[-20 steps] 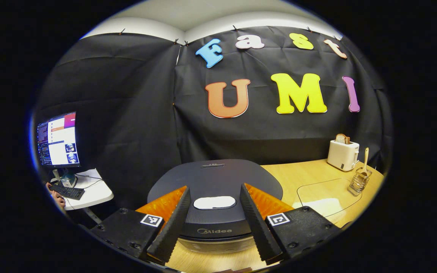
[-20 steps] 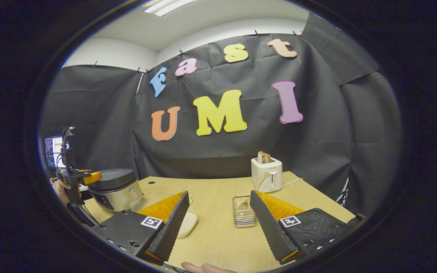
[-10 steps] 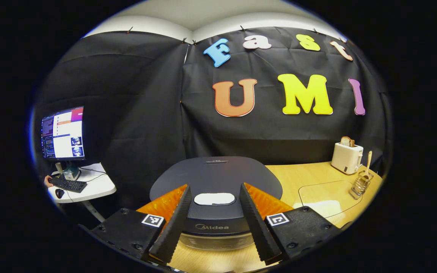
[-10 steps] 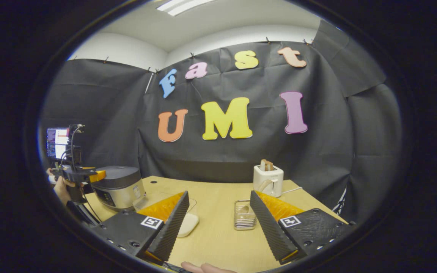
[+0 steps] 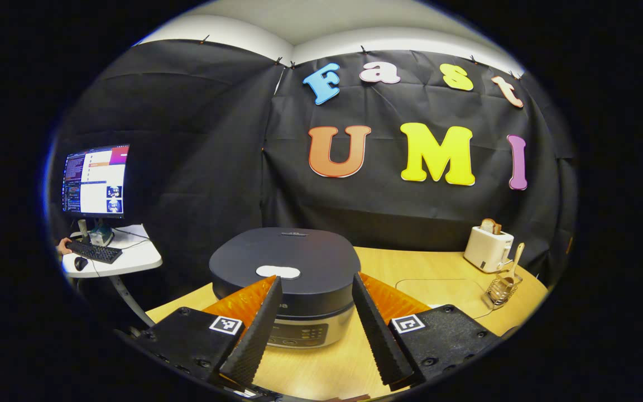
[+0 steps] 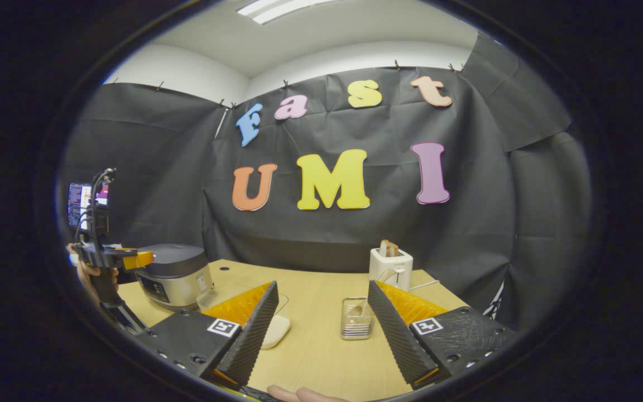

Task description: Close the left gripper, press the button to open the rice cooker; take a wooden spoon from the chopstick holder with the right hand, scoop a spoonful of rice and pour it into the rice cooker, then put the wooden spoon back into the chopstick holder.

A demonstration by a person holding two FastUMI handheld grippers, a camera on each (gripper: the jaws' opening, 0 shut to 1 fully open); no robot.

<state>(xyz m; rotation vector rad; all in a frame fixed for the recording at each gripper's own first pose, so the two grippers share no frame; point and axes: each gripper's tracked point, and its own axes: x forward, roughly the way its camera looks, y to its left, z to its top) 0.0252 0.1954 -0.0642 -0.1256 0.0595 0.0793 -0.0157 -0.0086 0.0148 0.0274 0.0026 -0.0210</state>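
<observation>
A wooden spoon (image 5: 516, 258) is seen standing in the wire chopstick holder (image 5: 501, 290) at the far right of the worktop (image 5: 411, 268) in the left gripper view, its handle pointing up and tilted slightly to the right; in the right gripper view the holder (image 6: 356, 319) is seen near the toaster (image 6: 390, 266), which carries a slice of bread. The rice cooker (image 5: 291, 279) is placed on the worktop with its lid down – the pale button (image 5: 278, 272) on top faces up. A pale heap, apparently rice (image 6: 276, 330), is seen beside a clear container (image 6: 215, 296). The left tongs (image 5: 313, 329) are held wide open in front of the cooker, nothing between the fingers. The right tongs (image 6: 321, 335) are likewise spread wide and empty, above the worktop – the holder lies beyond them.
</observation>
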